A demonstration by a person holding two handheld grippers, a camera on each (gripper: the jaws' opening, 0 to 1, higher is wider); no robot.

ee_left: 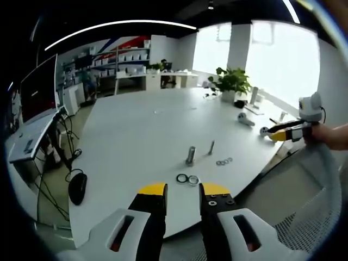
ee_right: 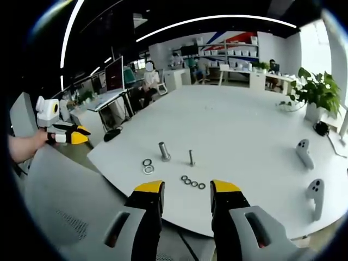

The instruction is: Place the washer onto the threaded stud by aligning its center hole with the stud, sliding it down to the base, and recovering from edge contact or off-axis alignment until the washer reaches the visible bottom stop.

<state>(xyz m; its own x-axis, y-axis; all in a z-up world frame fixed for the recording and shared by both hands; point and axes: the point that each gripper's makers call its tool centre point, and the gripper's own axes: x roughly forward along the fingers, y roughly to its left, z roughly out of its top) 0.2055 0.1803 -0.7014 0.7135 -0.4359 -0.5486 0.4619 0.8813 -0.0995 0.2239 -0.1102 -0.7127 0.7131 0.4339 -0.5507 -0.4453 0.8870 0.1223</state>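
**Both tongs off the table edge, nothing held**

Left tongs (ee_left: 181, 191): jaws parted, yellow tips, nothing between them. They hang just off the near edge of the white table (ee_left: 141, 130). Just beyond the tips lie two washers (ee_left: 187, 179), side by side and touching, flat on the table. Farther in stands the thick stud (ee_left: 190, 155), upright, bare. To its right a thin bolt (ee_left: 211, 147), also upright. A row of small washers (ee_left: 223, 161) lies right of the stud, near the table edge.

Right tongs (ee_right: 187, 190): jaws parted, empty, also short of the table edge. In the right gripper view the stud (ee_right: 163, 151) stands left of the thin bolt (ee_right: 191, 157); the washer pair (ee_right: 148, 166) lies left of the stud, the small row (ee_right: 193, 182) nearest the tips.

A potted plant (ee_left: 232, 82) sits at the far side of the table. A black mouse (ee_left: 77, 187) lies on the floor at left.
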